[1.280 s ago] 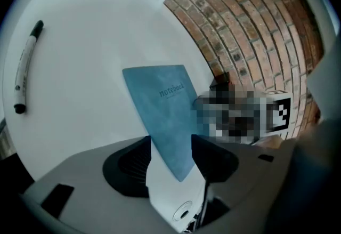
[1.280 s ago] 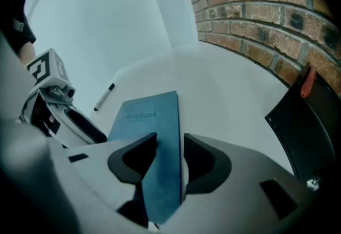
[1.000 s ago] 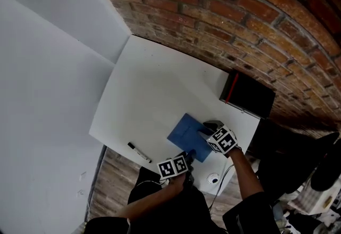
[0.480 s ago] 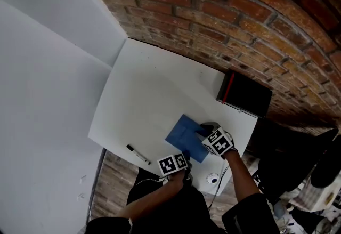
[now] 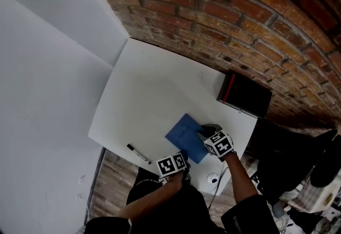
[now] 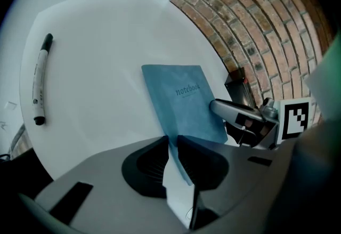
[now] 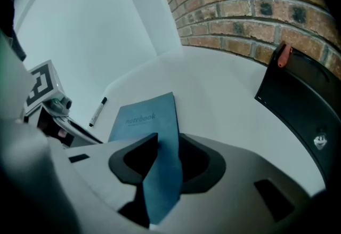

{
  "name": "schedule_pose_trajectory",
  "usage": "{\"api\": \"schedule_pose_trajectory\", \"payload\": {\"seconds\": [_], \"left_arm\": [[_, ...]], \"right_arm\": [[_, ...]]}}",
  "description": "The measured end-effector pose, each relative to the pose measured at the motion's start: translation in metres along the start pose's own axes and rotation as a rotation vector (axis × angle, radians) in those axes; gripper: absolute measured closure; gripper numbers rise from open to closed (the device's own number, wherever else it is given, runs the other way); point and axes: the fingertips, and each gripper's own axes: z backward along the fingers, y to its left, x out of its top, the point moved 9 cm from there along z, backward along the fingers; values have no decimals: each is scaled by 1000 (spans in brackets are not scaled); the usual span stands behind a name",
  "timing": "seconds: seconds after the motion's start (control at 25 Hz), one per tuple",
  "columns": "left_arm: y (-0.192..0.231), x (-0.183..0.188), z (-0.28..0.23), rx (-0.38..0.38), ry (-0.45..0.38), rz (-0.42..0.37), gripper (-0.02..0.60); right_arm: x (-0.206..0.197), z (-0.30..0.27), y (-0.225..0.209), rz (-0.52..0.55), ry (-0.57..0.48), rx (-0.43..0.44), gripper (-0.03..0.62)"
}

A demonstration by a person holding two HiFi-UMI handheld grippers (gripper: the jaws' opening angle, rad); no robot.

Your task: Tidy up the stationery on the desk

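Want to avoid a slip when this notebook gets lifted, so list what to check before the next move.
1. Left claw grip: its jaws have just been closing and now pinch the near edge of the blue notebook. Ok.
2. Right claw grip: its jaws have just begun closing; the notebook's edge sits between them, but the pads do not press on it. Not ok.
3. Notebook closed, cover up. Ok.
4. Marker lies apart from the notebook on the desk, out of the way. Ok.
5. Room in the black box: cannot tell.
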Motion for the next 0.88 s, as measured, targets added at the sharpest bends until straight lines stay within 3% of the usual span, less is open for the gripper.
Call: {"api": "schedule_pose_trajectory", "payload": {"seconds": [0.36,0.88], "left_arm": [[6,13,6,18,-28,-100,518],[13,45,10,8,-13,-376,518]], "right_arm": [[-7,2,4,-94,-26,-26,467],[-28,14,15,-279,-88,-83,494]]}}
